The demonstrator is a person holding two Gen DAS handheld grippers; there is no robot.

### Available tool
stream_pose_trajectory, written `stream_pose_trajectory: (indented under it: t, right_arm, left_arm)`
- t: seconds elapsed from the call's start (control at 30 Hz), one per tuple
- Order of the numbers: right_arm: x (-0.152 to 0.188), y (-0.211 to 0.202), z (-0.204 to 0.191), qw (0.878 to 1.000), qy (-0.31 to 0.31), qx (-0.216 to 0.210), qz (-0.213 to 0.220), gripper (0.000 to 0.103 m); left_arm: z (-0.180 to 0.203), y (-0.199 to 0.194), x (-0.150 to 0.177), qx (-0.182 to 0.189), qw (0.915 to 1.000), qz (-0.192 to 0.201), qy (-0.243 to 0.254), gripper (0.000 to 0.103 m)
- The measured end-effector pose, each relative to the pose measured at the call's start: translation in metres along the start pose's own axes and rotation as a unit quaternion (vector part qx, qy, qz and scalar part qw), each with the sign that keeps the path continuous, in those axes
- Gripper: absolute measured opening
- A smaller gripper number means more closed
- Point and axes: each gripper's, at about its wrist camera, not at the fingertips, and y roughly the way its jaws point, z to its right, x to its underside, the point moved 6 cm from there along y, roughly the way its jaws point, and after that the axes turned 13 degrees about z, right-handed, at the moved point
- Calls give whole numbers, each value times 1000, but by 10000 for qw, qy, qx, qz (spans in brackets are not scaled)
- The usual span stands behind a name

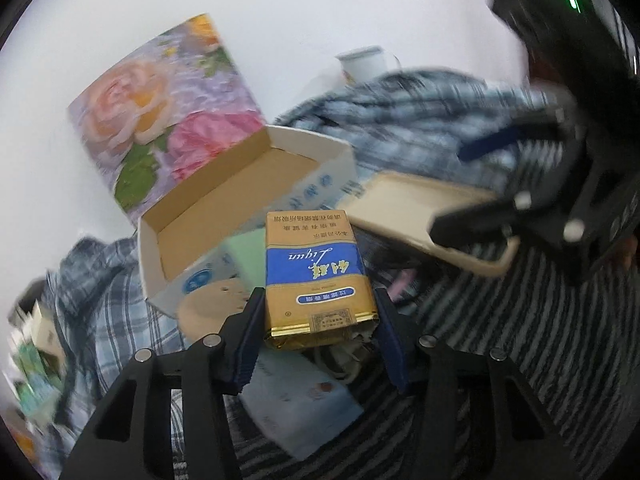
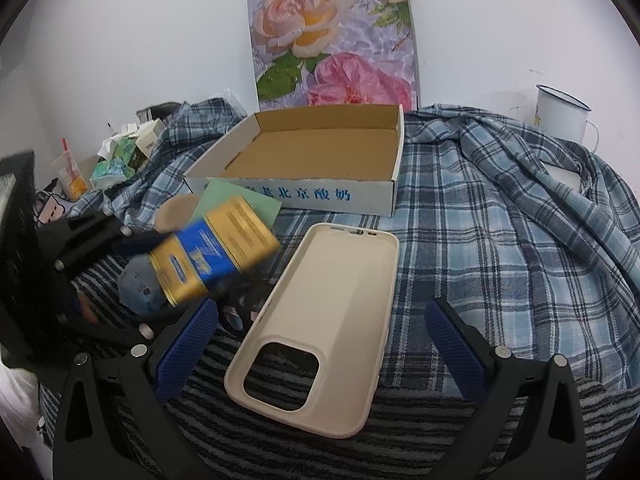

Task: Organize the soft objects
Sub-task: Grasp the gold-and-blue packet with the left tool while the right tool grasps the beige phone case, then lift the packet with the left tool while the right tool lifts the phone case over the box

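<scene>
My left gripper (image 1: pixel 318 332) is shut on a gold and blue soft cigarette pack (image 1: pixel 318 276) and holds it above the cloth; the pack also shows in the right wrist view (image 2: pixel 212 252), blurred. An open cardboard box (image 1: pixel 224 208) with blue print stands just beyond it, its inside bare (image 2: pixel 316 152). A beige soft phone case (image 2: pixel 320 328) lies inside-up on the striped cloth, between the open fingers of my right gripper (image 2: pixel 320 344), untouched. The case also shows in the left wrist view (image 1: pixel 420 216), with the right gripper (image 1: pixel 480 184) over it.
A blue plaid cloth (image 2: pixel 500 240) and a striped cloth (image 2: pixel 400 440) cover the surface. A flower picture (image 2: pixel 332 36) leans on the wall behind the box. A white enamel mug (image 2: pixel 560 114) stands far right. Clutter and a drink cup (image 2: pixel 72 176) sit far left. A green card (image 2: pixel 240 200), a round tan pad (image 1: pixel 212 304) and a pale blue packet (image 1: pixel 296 400) lie near the pack.
</scene>
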Motion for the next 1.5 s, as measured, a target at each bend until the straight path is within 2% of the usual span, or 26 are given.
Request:
stream_pose_trajectory:
  t: [0.13, 0.23, 0.33, 0.37, 0.43, 0.53, 0.8, 0.9, 1.03, 1.33, 1.5]
  right_arm:
    - [-8, 6, 6, 9993, 328, -188, -42, 103]
    - [-17, 18, 19, 9970, 755, -131, -109, 103]
    - [-12, 36, 20, 9943, 973, -69, -438, 103]
    - [-8, 41, 19, 9944, 902, 60, -542, 102]
    - [-3, 45, 17, 9943, 763, 316, -668, 91]
    - [-2, 47, 17, 9941, 611, 552, -709, 83]
    - [1, 57, 4, 9920, 55, 822, -960, 81]
    - [3, 59, 0, 9881, -367, 1081, -1032, 77]
    - [0, 53, -3, 9900, -421, 1052, -844, 75]
    - [-25, 18, -18, 9930, -758, 893, 170, 73]
    - [-40, -3, -28, 9898, -879, 817, 774, 73]
  left_arm:
    - [-21, -11, -5, 33, 9979, 254, -593, 53]
    - [-27, -16, -6, -28, 9966, 369, -738, 53]
    - [-30, -22, -8, -49, 9952, 516, -828, 53]
    - [-31, -23, -8, -65, 9947, 542, -867, 53]
    - [-34, -25, -8, -96, 9940, 562, -934, 53]
    - [-38, -26, -8, -117, 9928, 585, -1039, 53]
    - [-45, -26, -5, -195, 9906, 576, -1223, 53]
    - [-49, -27, -5, -228, 9892, 589, -1324, 53]
    - [-54, -28, -3, -245, 9872, 609, -1454, 53]
    - [-64, -31, -3, -380, 9831, 692, -1654, 53]
    - [-67, -35, -4, -435, 9815, 780, -1695, 53]
